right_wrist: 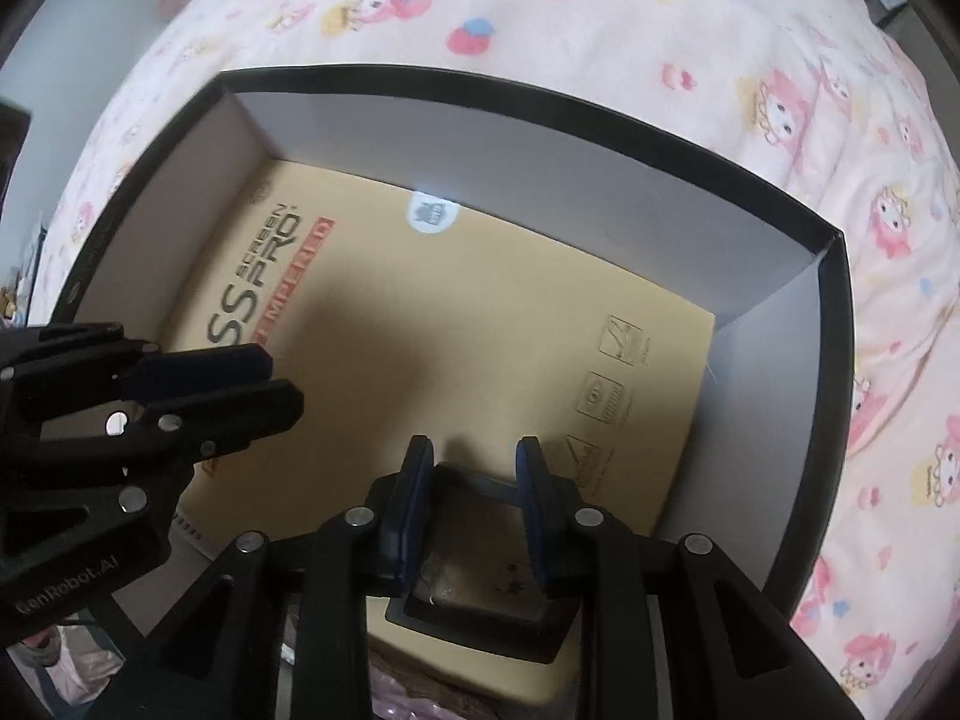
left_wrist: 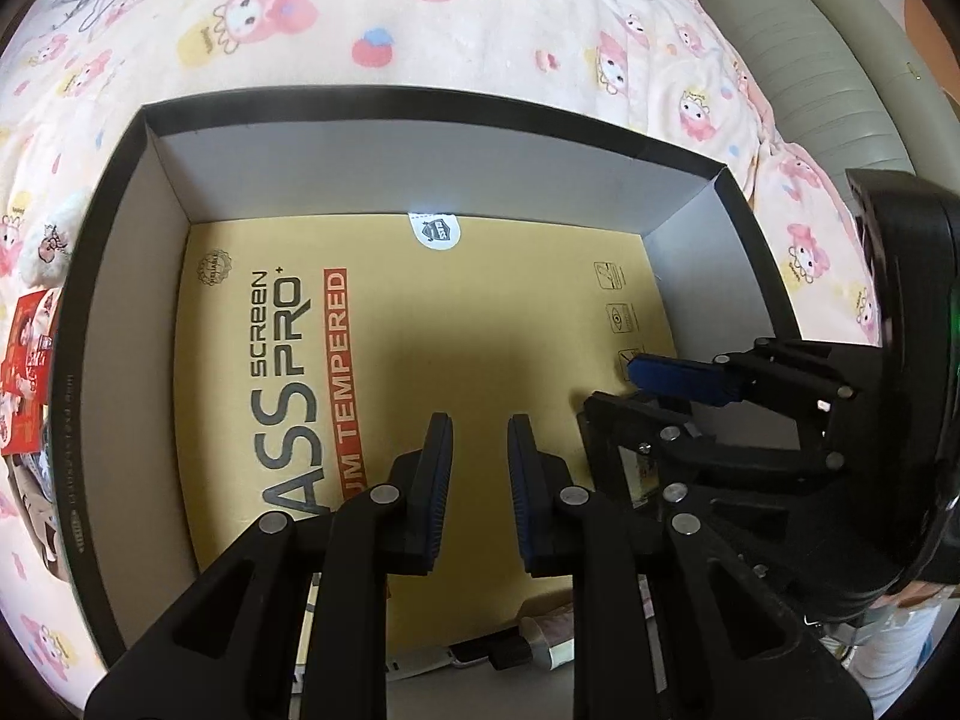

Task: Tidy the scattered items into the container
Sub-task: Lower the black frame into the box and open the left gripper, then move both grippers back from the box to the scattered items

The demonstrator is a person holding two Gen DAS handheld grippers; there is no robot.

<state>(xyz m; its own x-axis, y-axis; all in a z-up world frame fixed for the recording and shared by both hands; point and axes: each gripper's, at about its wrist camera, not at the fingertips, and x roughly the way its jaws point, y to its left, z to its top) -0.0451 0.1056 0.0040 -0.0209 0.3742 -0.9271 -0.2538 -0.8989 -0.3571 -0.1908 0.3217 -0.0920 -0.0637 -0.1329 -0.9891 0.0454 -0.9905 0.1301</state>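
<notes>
A black-rimmed cardboard box (left_wrist: 120,192) (right_wrist: 834,276) lies on a pink cartoon-print bedspread. A yellow screen-protector package (left_wrist: 480,324) (right_wrist: 480,324) covers its floor. My left gripper (left_wrist: 479,438) hovers over the package, jaws a little apart, with nothing between them; it also shows in the right wrist view (right_wrist: 264,384). My right gripper (right_wrist: 474,456) holds a small black-framed square item (right_wrist: 480,588) between its pads, low inside the box near the front right. The right gripper shows at the right of the left wrist view (left_wrist: 624,384).
A red printed packet (left_wrist: 27,372) lies on the bedspread (left_wrist: 480,12) left of the box. Small items, among them a black plug and a white tube (left_wrist: 528,642), lie at the box's near edge. A grey cushioned headboard (left_wrist: 810,60) is at far right.
</notes>
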